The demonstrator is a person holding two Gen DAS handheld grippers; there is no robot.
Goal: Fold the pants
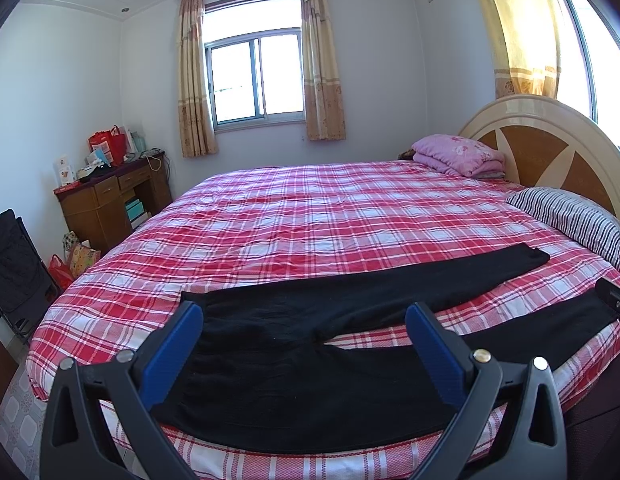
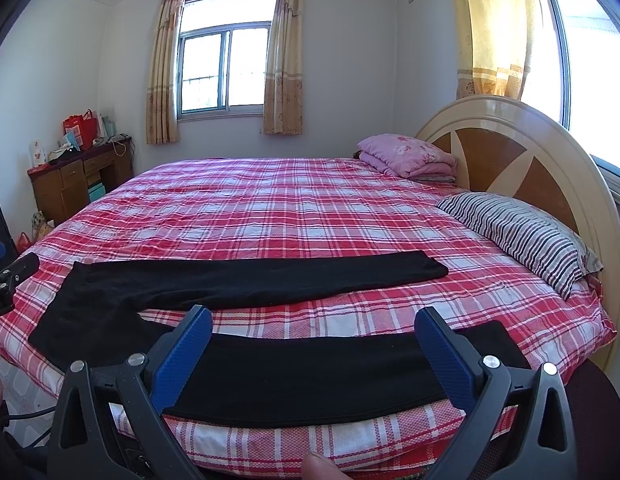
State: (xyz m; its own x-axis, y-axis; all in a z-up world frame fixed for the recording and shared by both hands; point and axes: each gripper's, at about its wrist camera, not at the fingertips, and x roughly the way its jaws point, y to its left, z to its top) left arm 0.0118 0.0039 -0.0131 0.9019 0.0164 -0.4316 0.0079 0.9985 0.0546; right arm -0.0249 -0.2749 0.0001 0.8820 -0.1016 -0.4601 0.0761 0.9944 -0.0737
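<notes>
Black pants (image 1: 310,368) lie spread flat on the red plaid bed (image 1: 310,208), waist toward the foot end, the 2 legs splayed apart toward the headboard (image 2: 509,152). The left gripper (image 1: 306,316) hovers over the waist with its blue jaws spread wide, holding nothing. The right gripper (image 2: 313,320) hangs over the near leg, jaws likewise apart and empty. A striped pillow (image 2: 521,232) lies by the headboard.
</notes>
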